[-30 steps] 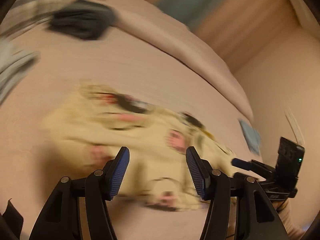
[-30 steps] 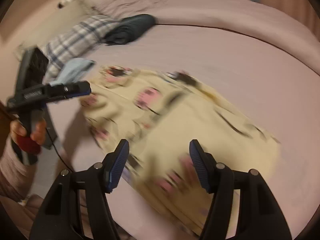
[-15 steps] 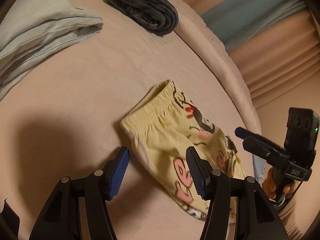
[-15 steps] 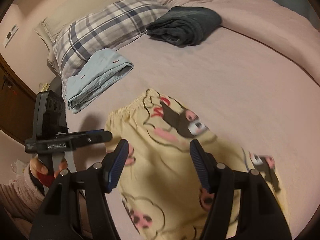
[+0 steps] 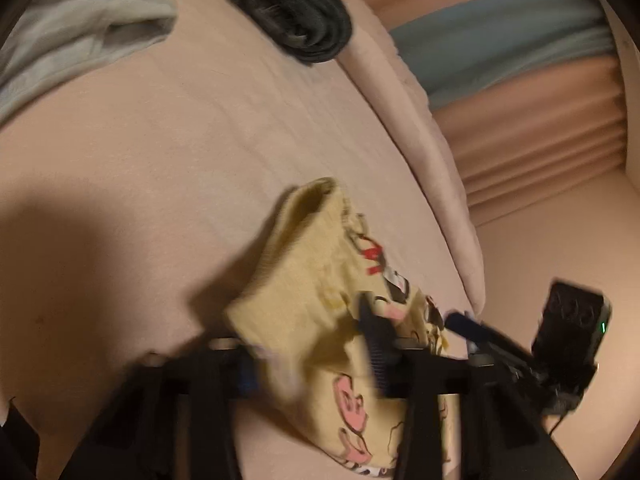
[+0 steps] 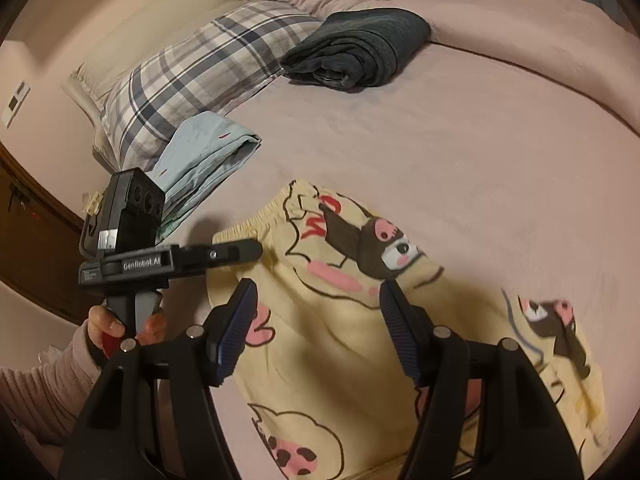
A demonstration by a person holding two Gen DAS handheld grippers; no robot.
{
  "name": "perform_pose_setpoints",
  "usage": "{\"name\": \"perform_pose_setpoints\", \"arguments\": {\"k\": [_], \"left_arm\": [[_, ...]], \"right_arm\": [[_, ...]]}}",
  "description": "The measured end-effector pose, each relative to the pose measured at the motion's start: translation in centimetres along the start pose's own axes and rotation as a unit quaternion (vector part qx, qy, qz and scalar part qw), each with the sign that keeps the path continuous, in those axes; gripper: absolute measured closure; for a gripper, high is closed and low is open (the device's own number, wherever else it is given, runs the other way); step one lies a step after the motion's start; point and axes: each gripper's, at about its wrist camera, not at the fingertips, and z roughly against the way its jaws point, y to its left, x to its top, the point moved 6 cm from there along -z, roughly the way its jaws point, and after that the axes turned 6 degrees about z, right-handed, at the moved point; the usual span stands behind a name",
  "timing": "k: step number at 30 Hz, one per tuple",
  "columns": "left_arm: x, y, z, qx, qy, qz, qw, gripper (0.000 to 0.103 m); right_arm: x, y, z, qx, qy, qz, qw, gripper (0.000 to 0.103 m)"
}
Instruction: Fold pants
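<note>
Pink-sheeted bed filled both views, a plaid pillow at upper left of the right wrist frame, a folded dark grey garment beside it at top centre, and a folded pale blue cloth just below the pillow.

Task thing: yellow cotton pants with cartoon print, lying on the bed in the lower centre of the right wrist frame, elastic waistband toward the upper left. They looked laid out roughly flat with no clear fold made; judged early, most folding left.

Left claw: fingers closing, yellow fabric of the waistband corner bunched between them and rising above them at lower centre of the left wrist frame. Picture blurred, but the pads seemed to press on the cloth. From the right wrist view, the same claw reached in from the left edge, tip at the waistband, held by a hand in a pink sleeve.

Right claw: fingers apart, hovering over the pants' middle, nothing gripped; whether the tips touched the cloth I could not tell.
</note>
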Motion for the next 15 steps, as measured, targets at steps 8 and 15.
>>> {"name": "perform_pose_setpoints", "arguments": {"k": [8, 15], "left_arm": [[-0.5, -0.9, 1.3, -0.045, -0.041, 0.026, 0.9978, 0.096], [-1.4, -7.2, 2.5, -0.064, -0.056, -0.045, 0.9954, 0.096]], "right_arm": [[-4.3, -1.4, 4.6, -0.049, -0.018, -0.022, 0.998, 0.046], [-9.4, -5.5, 5.2, -0.127, 0.017, -0.074, 0.989, 0.063]]}}
